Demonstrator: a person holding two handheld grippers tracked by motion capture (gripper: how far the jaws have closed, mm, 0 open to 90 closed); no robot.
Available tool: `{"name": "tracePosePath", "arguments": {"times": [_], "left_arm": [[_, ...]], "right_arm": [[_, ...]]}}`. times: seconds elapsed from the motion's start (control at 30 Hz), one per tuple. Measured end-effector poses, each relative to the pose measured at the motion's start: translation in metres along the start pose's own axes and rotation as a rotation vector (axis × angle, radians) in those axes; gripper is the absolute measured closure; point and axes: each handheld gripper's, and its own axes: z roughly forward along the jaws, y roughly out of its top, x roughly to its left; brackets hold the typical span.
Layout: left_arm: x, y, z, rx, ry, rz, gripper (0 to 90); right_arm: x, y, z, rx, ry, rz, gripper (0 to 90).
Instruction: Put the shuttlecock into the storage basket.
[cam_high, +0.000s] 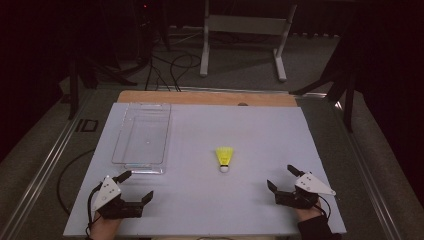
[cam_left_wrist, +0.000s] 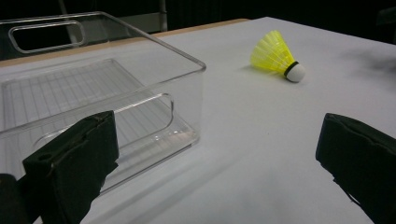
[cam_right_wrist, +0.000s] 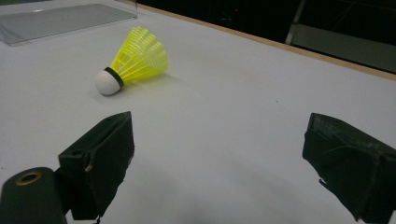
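A yellow shuttlecock (cam_high: 224, 158) with a white cork tip lies on its side near the middle of the white table top (cam_high: 260, 130); it is also seen in the left gripper view (cam_left_wrist: 275, 56) and the right gripper view (cam_right_wrist: 133, 60). A clear plastic bin (cam_high: 142, 137) stands empty at the left, close ahead of my left gripper (cam_high: 136, 186), whose view shows the bin's near corner (cam_left_wrist: 140, 93). The left gripper (cam_left_wrist: 215, 158) rests open on the table near the front left with nothing between its jaws. My right gripper (cam_high: 283, 178) rests open at the front right, its jaws (cam_right_wrist: 219, 158) empty.
A wooden board edge (cam_high: 205, 97) runs along the table's far side. Beyond it stand a white metal frame (cam_high: 245, 30) and cables (cam_high: 170, 70) on the floor. Dark stands flank the table at both sides.
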Motion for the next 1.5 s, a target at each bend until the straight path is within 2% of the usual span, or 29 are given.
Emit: {"name": "tracePosePath", "arguments": {"times": [0.17,0.37,0.73,0.83,0.97,1.03,1.17,1.23,1.3,1.43,1.5], "left_arm": [[0.003,0.000,0.000,0.016,0.023,-0.026,0.0],[-0.001,0.004,0.001,0.043,0.001,-0.045,0.0],[-0.008,0.016,0.001,0.067,0.006,-0.010,0.0],[-0.010,0.021,0.000,0.076,-0.008,-0.001,0.0],[-0.014,0.032,0.001,0.122,-0.051,-0.002,0.0],[-0.018,0.039,0.001,0.155,-0.069,0.026,0.0],[-0.023,0.053,0.001,0.202,-0.098,0.052,0.0],[-0.025,0.057,0.003,0.226,-0.096,0.065,0.0],[-0.027,0.060,0.004,0.227,-0.097,0.068,0.0],[-0.031,0.065,0.009,0.271,-0.097,0.083,0.0],[-0.032,0.066,0.010,0.285,-0.101,0.077,0.0]], "right_arm": [[0.002,0.001,0.000,-0.006,0.000,-0.012,9.2],[0.001,0.001,-0.002,-0.014,-0.002,-0.002,9.3],[0.002,0.001,-0.001,-0.010,0.000,-0.005,9.3],[0.002,0.001,-0.001,-0.009,-0.001,-0.003,9.3],[0.002,0.002,-0.002,-0.010,-0.002,-0.002,9.3],[0.003,0.002,-0.002,-0.010,-0.006,-0.004,9.3],[0.004,0.003,-0.002,-0.013,-0.006,-0.006,9.3],[0.004,0.003,-0.002,-0.013,-0.005,-0.005,9.3],[0.004,0.003,-0.002,-0.013,-0.007,-0.003,9.3],[0.004,0.003,-0.003,-0.014,-0.010,-0.002,9.3],[0.004,0.003,-0.003,-0.014,-0.012,-0.002,9.3]]}}
